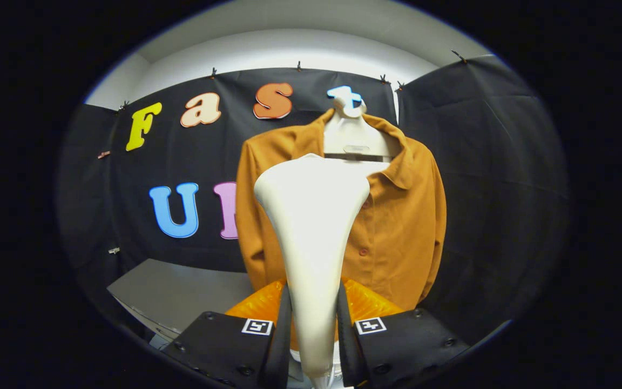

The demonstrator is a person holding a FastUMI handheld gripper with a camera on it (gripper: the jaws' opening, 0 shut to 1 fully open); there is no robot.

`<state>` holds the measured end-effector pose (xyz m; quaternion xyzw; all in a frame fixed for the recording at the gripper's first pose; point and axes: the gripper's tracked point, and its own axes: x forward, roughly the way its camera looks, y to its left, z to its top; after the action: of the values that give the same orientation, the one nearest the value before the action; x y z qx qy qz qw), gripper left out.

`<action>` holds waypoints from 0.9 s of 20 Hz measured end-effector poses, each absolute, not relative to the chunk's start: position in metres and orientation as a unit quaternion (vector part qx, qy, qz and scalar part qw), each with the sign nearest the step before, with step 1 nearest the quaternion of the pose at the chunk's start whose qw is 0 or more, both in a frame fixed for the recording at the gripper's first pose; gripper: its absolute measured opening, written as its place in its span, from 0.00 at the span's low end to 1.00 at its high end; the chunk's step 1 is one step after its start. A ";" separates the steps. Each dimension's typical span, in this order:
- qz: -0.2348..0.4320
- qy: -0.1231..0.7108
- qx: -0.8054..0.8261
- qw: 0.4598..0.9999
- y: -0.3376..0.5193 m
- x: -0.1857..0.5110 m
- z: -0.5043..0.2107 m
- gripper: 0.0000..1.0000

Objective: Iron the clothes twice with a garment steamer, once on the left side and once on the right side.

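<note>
A mustard-brown button shirt (pixel 403 216) hangs on a white hanger (pixel 351 138) against the booth's black wall. A cream-white garment steamer (pixel 313 216) stands upright between my fingers, its wide head raised in front of the shirt's left half and collar. My gripper (pixel 313 302) is shut on the steamer's narrow handle, both fingers pressing its sides. The steamer head hides the shirt's chest on that side; I cannot tell whether it touches the cloth.
A grey table top (pixel 181 292) lies low on the left, beyond the fingers and beside the shirt's hem. Black cloth walls close the booth behind and to the right of the shirt.
</note>
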<state>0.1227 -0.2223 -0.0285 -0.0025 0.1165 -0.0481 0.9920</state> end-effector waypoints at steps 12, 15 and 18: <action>0.055 0.059 0.023 0.996 -0.072 0.082 0.015 0.41; 0.065 0.058 0.025 0.996 -0.045 0.066 0.015 0.41; 0.061 0.059 0.019 0.996 -0.029 0.050 0.013 0.41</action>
<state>0.0504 -0.0292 0.0127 0.0194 0.0591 0.0610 0.9962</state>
